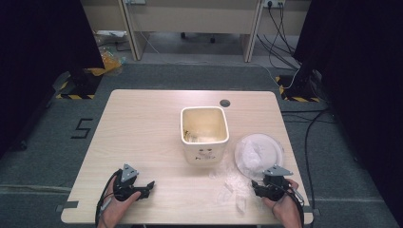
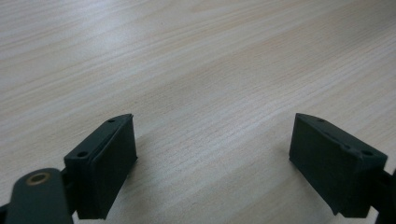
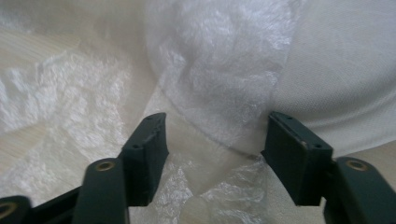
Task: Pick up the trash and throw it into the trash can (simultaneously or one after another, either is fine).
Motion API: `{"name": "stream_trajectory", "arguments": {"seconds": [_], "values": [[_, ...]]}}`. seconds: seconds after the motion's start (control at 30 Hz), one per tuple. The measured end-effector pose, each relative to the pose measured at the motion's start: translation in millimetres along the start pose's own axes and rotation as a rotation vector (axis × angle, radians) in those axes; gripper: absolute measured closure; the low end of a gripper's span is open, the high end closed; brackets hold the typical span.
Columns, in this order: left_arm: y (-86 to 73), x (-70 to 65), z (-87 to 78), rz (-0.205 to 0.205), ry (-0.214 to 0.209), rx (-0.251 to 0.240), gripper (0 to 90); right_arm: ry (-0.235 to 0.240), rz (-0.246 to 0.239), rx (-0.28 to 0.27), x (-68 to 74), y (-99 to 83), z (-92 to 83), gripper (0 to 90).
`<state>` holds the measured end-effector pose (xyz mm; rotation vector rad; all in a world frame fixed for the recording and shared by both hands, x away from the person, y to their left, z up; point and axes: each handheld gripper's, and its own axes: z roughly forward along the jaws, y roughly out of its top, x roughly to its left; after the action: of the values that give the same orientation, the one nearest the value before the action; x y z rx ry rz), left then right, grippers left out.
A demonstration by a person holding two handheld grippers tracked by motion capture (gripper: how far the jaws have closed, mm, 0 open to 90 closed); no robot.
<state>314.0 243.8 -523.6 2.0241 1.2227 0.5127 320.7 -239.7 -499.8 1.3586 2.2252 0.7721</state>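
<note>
Plastic wrap (image 3: 219, 88) between right gripper (image 3: 212, 140) jaws, untouched | left gripper (image 2: 212, 154) wide | wood table (image 1: 142, 123)

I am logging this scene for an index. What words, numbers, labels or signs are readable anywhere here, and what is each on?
"5": a large black numeral marked on the grey carpet floor left of the light wooden table.
Dark print on the front of the cream square plastic bin: too small and blurred to read.
No other writing is legible, including in both gripper views.
</note>
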Motion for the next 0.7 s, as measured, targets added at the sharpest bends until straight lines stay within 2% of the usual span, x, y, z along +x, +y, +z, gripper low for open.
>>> {"name": "stream_trajectory", "arguments": {"seconds": [0.03,0.07,0.13,0.17,0.2,0.23,0.27,0.33,0.43,0.6,0.63,0.7], "values": [[0.0,0.2,-0.1,0.002,0.0,0.002,13.9,0.008,0.006,-0.013,-2.3,-2.2,0.6,53.7],[0.0,0.2,-0.1,0.002,0.0,0.002,13.9,0.008,0.006,-0.013,-2.3,-2.2,0.6,53.7],[0.0,0.2,-0.1,0.002,0.0,0.002,13.9,-0.002,-0.016,-0.018,-4.2,-2.3,-1.8,64.5],[0.0,0.3,-0.2,0.003,0.0,0.003,13.9,0.011,-0.02,-0.03,-6.3,-2.5,-3.8,72.2],[0.0,0.3,-0.2,0.003,0.0,0.003,13.9,0.011,-0.02,-0.03,-6.3,-2.5,-3.8,72.2],[0.0,0.2,-0.2,0.003,0.0,0.003,13.9,0.04,-0.006,-0.048,-7.6,-2.1,-6.0,79.0],[0.0,0.2,-0.1,0.002,0.0,0.002,13.9,0.04,-0.006,-0.048,-7.6,-2.1,-6.0,79.0],[0.0,0.2,-0.1,0.002,0.0,0.002,13.9,0.063,-0.003,-0.075,-9.9,0.0,-10.9,85.1],[0.0,0.0,0.0,0.0,0.0,0.0,13.9,0.082,0.008,-0.103,-12.1,2.3,-15.8,86.2],[0.0,0.2,-0.1,0.002,0.001,0.002,13.8,0.084,0.01,-0.157,-18.2,10.0,-29.5,87.3],[0.0,0.2,-0.1,0.001,0.001,0.002,13.8,0.098,0.031,-0.178,-21.3,12.9,-35.0,87.4],[0.0,0.2,-0.1,0.002,0.001,0.002,13.8,0.102,0.038,-0.19,-23.2,14.5,-37.7,87.4]]}}
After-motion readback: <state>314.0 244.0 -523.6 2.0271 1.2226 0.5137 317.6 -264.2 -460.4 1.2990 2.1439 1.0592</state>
